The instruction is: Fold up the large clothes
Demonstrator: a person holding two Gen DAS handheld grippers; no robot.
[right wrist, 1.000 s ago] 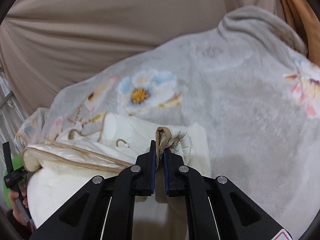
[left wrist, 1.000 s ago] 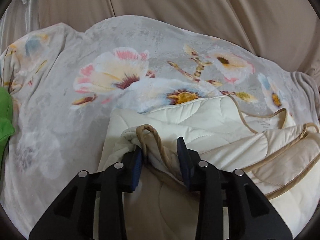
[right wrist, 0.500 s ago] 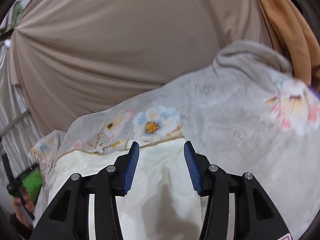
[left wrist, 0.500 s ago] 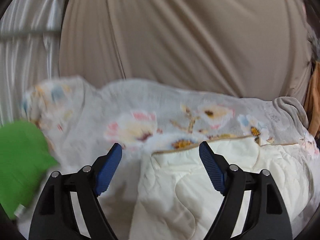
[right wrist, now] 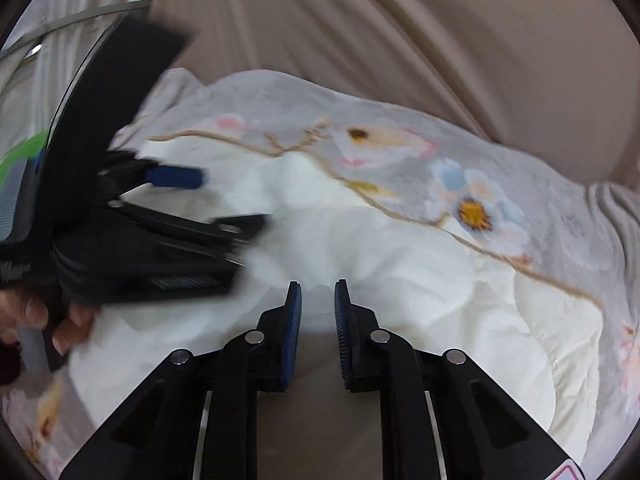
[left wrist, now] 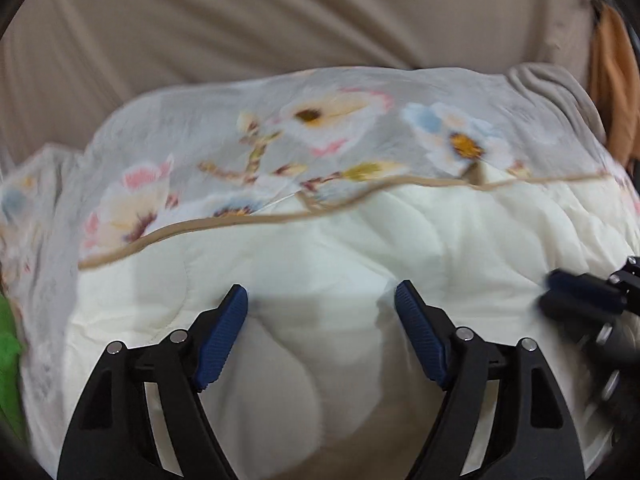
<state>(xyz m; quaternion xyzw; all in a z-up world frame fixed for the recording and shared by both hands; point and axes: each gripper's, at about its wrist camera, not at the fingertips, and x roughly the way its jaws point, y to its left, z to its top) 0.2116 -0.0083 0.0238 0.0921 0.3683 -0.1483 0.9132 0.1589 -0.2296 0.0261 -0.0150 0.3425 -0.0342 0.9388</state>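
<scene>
The cream quilt [left wrist: 360, 240] lies in a soft heap on the floral blanket [left wrist: 320, 120], its tan-piped edge running across the far side of the heap. Both grippers hang over the quilt's near side, angled down at it.

The left gripper [left wrist: 321, 300] has its blue pads [left wrist: 224, 332] spread wide, nothing between them but quilt surface below. Its jaws have just been opening and now stand wide apart. From the right wrist view that same gripper shows as a dark smear at the quilt's left, blurred, with a hand [right wrist: 44, 320] wrapped round its handle.

The right gripper [right wrist: 318, 300] shows only a narrow gap between its fingers. Its jaws have just been closing, and no cloth sits between the pads; the quilt shows through the gap beneath. Whether the tips brush the fabric is hard to say from this angle.

Beyond the blanket hangs a beige curtain [left wrist: 280, 20]. A strip of orange cloth [left wrist: 612, 80] shows at the blanket's far right corner, and a bit of green [left wrist: 8, 360] peeks out at its left edge.
</scene>
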